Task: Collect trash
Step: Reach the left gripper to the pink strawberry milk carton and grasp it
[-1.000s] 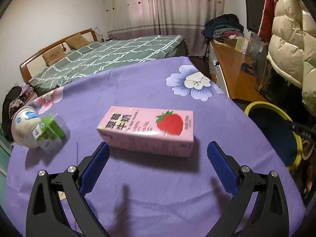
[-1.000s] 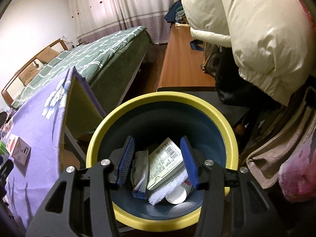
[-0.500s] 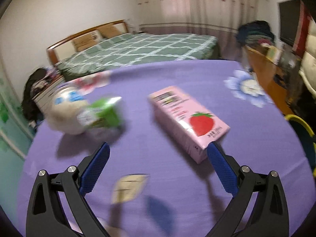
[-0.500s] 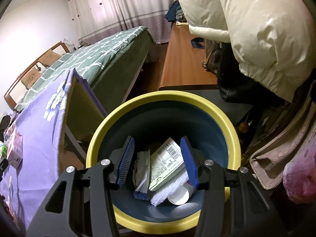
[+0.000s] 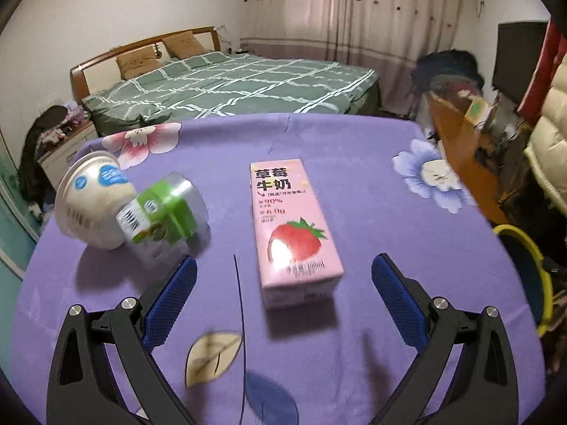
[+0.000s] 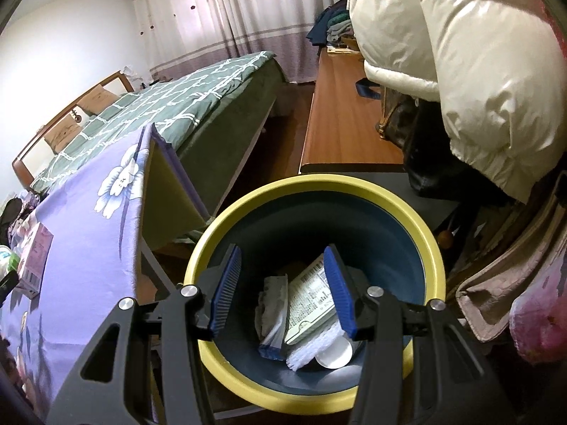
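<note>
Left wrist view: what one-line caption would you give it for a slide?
Open left gripper faces a pink strawberry milk carton lying on the purple tablecloth, two tipped cups nearby.

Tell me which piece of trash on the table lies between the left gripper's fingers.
The pink strawberry milk carton, lying flat in line with the open left gripper. The white cup and green-labelled container sit off to its left.

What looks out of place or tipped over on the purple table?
Two cups lie tipped on their sides: a white cup and a green-labelled cup touching it. The pink milk carton lies flat. No spill shows.
</note>
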`<state>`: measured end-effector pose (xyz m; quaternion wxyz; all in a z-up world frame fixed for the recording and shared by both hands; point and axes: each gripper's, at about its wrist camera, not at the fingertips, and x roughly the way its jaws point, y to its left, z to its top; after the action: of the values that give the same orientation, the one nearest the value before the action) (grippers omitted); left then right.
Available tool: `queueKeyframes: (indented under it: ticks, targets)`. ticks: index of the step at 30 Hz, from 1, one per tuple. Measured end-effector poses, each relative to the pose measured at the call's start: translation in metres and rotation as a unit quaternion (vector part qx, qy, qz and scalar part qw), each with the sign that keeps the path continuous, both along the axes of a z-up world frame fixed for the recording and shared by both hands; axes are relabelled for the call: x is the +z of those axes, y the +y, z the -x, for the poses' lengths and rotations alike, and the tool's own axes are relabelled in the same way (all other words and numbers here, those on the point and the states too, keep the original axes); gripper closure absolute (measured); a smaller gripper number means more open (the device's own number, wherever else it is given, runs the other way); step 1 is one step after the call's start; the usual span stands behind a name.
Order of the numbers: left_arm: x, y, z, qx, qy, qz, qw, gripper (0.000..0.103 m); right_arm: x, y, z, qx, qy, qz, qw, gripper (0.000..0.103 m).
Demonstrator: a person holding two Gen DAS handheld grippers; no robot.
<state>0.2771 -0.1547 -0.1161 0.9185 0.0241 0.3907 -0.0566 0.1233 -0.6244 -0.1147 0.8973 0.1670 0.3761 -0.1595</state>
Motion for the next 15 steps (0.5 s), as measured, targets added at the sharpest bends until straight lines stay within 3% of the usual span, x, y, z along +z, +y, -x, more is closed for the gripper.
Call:
queueKeyframes:
  ticks: [7,11,15]
  targets:
    - [-0.016,-0.009,-0.036,0.011,0.053,0.001,0.9985,0.024,0.000,0.000,0.000,0.000,0.001,-0.002,1.000,0.056]
    - [-0.025,-0.012,-0.050,0.011,0.078,0.008,0.9968,0.047,0.000,-0.001,0.001,0.002,0.002,-0.002,1.000,0.056]
    - [-0.026,-0.013,-0.046,-0.003,0.077,0.011,0.9970,0.051,0.000,-0.001,0.001,-0.003,0.001,-0.003,1.000,0.056]
